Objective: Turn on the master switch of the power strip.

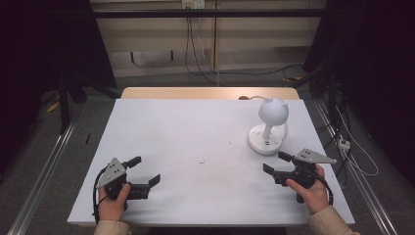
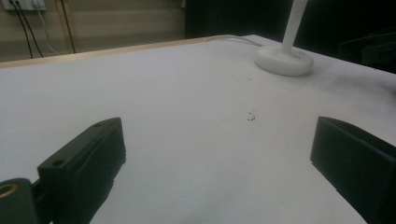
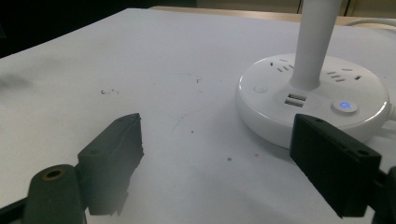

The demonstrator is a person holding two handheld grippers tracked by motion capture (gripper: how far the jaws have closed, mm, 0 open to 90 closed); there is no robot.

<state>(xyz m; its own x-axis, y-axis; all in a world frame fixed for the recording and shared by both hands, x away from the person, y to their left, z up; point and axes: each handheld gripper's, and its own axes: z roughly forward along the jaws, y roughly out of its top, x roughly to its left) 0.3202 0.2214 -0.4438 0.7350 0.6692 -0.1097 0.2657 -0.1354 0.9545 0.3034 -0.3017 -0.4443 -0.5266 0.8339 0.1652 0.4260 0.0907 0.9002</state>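
Note:
A white desk lamp (image 1: 272,111) with a rounded head stands on a round white base (image 1: 265,140) that carries sockets, at the right of the white table (image 1: 195,137). My right gripper (image 1: 274,162) is open just in front of that base, jaws pointing left. In the right gripper view the base (image 3: 280,100) lies close beyond the open gripper (image 3: 217,140), with two USB ports (image 3: 295,100) and a blue-lit button (image 3: 344,105). My left gripper (image 1: 147,169) is open near the front left, with nothing between its jaws. The left gripper view looks past that open gripper (image 2: 217,140) to the lamp base (image 2: 283,59) far off.
The lamp's white cord (image 1: 250,97) runs off the table's back edge, where a wooden strip (image 1: 195,92) shows. A few dark specks (image 1: 201,161) mark the table's middle. Cables (image 1: 195,54) lie on the floor behind, and metal rails (image 1: 39,181) flank the table.

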